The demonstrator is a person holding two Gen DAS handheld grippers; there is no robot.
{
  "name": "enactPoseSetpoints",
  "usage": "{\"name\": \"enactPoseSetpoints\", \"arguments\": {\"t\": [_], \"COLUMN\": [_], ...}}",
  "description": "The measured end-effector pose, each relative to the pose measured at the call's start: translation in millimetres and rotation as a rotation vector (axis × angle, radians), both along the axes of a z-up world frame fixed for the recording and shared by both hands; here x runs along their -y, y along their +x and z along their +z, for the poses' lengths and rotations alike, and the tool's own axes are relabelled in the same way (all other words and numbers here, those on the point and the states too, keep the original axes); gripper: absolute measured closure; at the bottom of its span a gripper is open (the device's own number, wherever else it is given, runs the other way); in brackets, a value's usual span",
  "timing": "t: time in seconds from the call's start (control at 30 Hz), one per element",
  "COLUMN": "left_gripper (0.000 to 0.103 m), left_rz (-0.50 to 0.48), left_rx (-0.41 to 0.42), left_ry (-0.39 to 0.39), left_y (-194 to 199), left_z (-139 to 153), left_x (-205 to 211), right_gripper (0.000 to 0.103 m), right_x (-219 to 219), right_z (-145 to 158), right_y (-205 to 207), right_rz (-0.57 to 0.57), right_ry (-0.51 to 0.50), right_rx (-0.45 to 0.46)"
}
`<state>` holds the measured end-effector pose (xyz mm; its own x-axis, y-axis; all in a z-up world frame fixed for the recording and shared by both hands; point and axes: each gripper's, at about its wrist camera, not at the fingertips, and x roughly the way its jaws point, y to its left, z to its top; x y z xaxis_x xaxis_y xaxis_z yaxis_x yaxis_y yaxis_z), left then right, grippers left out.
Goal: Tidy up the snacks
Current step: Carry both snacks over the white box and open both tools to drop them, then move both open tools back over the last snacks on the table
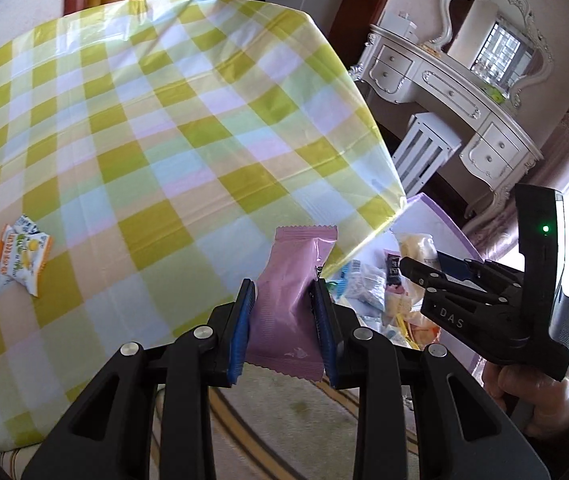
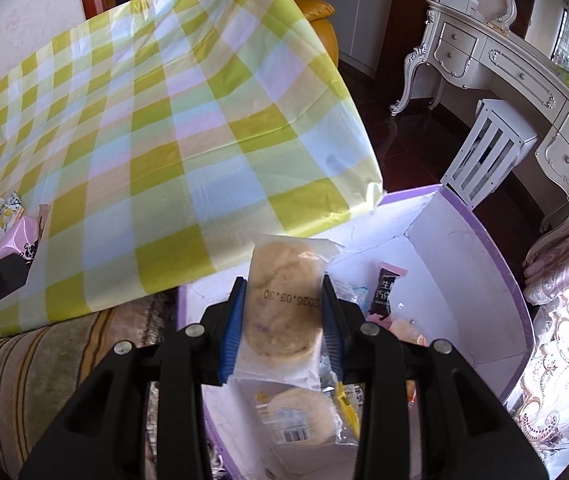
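Snacks are held in both grippers: the left gripper (image 1: pixel 284 300) is clamped on a pink matte foil snack packet (image 1: pixel 290 300), which stands upright between its blue pads over the near edge of the desk covered in a yellow-green checked plastic cloth (image 1: pixel 164 120). The right gripper (image 2: pixel 284 312) pinches a clear-wrapped round pale biscuit with a printed date (image 2: pixel 282 304) above the open white cardboard box with purple trim (image 2: pixel 484 280), where other wrapped snacks lie. An orange-and-white crinkled snack packet (image 1: pixel 18 258) rests on the desk, well apart to the left.
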<state>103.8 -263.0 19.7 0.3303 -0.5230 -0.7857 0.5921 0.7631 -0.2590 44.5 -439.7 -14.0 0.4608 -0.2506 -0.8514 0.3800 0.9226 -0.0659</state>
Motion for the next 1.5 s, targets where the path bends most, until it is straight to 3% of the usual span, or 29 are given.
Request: {"name": "enactPoseSetpoints", "arguments": {"t": [0.23,0.5,0.57,0.6,0.67,0.9,1.5], "left_gripper": [0.074,0.072,0.051,0.046,0.044,0.044,0.044], "left_rz": [-0.131,-0.236,-0.25,-0.249,-0.249,-0.185,0.164], "left_rx": [-0.049,-0.074,-0.071,-0.064,-0.065,-0.081,-0.025], "left_ry": [0.024,0.037,0.044,0.048,0.042,0.004,-0.049], "left_y": [-21,-39,-42,-43,-43,-32,31], "left_z": [-11,-17,-17,-17,-16,-13,1], "left_x": [54,87,91,92,91,73,-57], "right_gripper": [0.067,0.066,0.053,0.042,0.038,0.027,0.025], "right_x": [34,60,65,66,68,56,-37], "right_z": [-16,-25,-26,-25,-23,-19,15], "right_y": [-25,-42,-45,-46,-47,-37,21], "right_rz": [-0.076,-0.151,-0.169,-0.171,-0.17,-0.129,0.125], "right_ry": [-0.023,-0.046,-0.056,-0.054,-0.046,-0.019,0.047], "right_rx": [-0.044,-0.077,-0.082,-0.075,-0.058,-0.044,0.008]}}
